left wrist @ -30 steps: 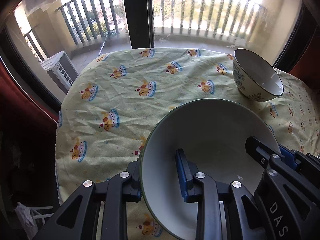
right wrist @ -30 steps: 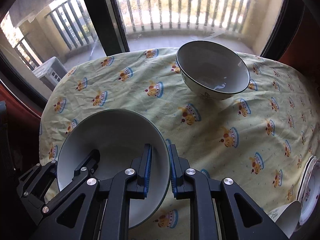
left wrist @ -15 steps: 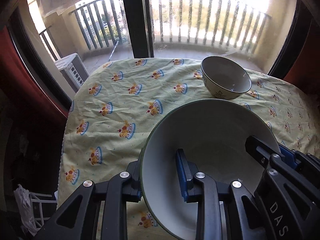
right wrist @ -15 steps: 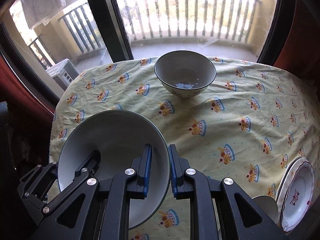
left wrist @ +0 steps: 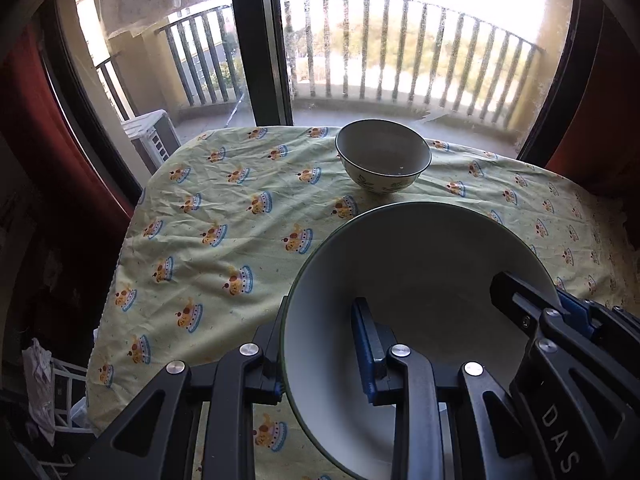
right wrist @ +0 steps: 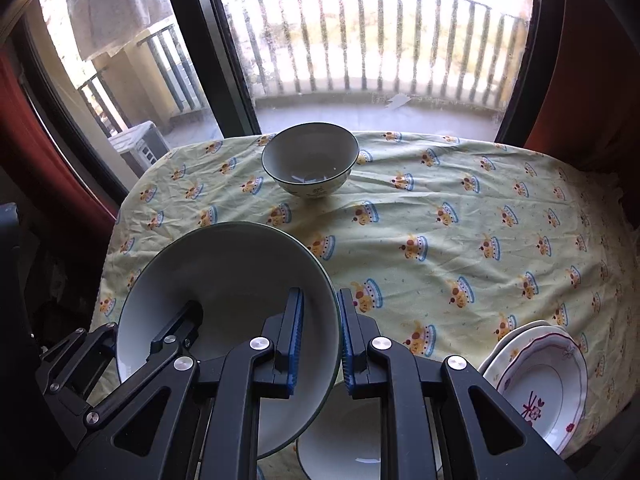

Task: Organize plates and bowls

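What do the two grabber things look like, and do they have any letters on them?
Both grippers, left gripper and right gripper, are black with angular linkage bars that have triangular cut-outs and shiny silver round bolts. Their jaws carry bright blue ribbed pads. White letters reading DAS show on the right one's side in the left wrist view. No cables, hands or sleeves are visible.

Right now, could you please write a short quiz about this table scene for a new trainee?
1. True or false: both grippers hold the large bowl by its rim.
2. Which dishes lie at the table's right edge? A. cups B. stacked plates C. a pot
3. Fill in: the small bowl stands on the far side of the ____.

Key:
1. True: the left gripper and the right gripper each pinch the rim.
2. B
3. tablecloth
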`<state>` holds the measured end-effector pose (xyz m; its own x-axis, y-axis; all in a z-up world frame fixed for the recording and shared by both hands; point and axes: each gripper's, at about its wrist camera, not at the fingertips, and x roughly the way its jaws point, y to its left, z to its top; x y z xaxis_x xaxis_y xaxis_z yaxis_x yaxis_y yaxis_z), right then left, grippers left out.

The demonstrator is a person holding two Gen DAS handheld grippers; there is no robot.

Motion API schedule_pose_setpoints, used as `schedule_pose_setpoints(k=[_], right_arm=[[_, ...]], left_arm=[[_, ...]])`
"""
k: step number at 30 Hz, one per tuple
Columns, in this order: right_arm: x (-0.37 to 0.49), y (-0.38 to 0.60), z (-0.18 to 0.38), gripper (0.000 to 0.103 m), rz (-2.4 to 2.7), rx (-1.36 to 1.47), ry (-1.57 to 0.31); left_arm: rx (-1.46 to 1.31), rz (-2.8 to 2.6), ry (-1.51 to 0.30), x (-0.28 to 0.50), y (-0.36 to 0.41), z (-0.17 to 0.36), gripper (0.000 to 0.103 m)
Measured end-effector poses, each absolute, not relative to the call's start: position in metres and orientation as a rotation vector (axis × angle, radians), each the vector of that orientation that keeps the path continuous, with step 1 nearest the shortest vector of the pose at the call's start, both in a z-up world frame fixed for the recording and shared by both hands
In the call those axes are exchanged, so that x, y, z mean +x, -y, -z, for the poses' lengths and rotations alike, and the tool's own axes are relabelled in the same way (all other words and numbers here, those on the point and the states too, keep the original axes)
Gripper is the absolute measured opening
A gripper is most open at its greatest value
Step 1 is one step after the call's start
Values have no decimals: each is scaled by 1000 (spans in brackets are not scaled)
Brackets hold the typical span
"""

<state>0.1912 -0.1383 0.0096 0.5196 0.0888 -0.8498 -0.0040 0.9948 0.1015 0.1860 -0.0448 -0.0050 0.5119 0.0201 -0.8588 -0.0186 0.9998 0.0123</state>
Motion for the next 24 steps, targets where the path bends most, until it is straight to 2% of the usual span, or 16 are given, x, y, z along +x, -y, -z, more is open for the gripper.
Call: schedule_pose_setpoints(k=[24], right_arm=[[129,214,20,20,-62,61,-1067]], left_arm=[[-6,-1,-1094,131,114,39,26]])
